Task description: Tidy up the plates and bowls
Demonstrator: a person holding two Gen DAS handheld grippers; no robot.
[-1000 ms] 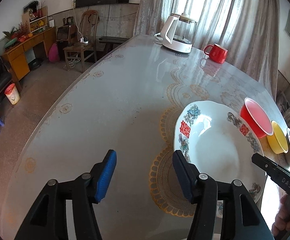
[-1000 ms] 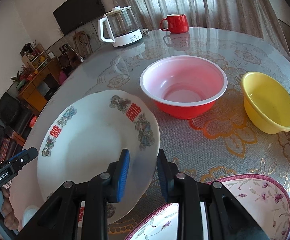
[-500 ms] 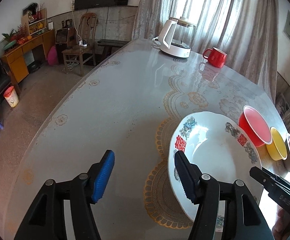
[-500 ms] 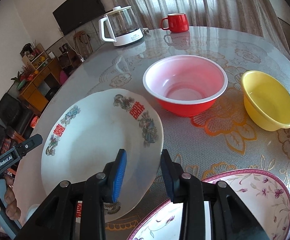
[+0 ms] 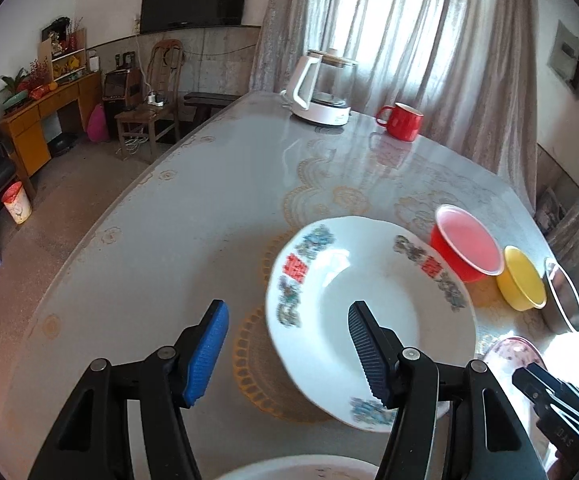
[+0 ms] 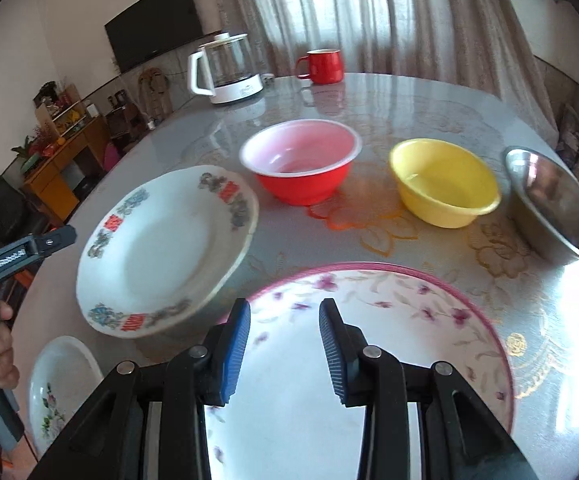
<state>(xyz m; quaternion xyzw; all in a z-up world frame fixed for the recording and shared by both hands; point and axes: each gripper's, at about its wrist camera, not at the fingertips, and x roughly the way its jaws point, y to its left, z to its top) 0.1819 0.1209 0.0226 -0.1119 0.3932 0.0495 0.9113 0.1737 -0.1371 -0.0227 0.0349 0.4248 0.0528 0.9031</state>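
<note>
Right wrist view: right gripper (image 6: 283, 350), released and empty, hangs above the pink-rimmed plate (image 6: 429, 320); white plate (image 6: 157, 248) lies beside it on the counter (image 6: 389, 96). Left gripper (image 5: 285, 344) likewise released. Judgement: grip a rim squarely, lift level before stacking.

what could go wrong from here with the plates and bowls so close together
1. The white plate looks tilted, with its edge over the pink-rimmed plate; it might slide or clatter down.
2. The red bowl, yellow bowl and steel bowl stand close; a wide swing could knock one.
3. The tabletop looks glossy, so dishes may skid.
</note>
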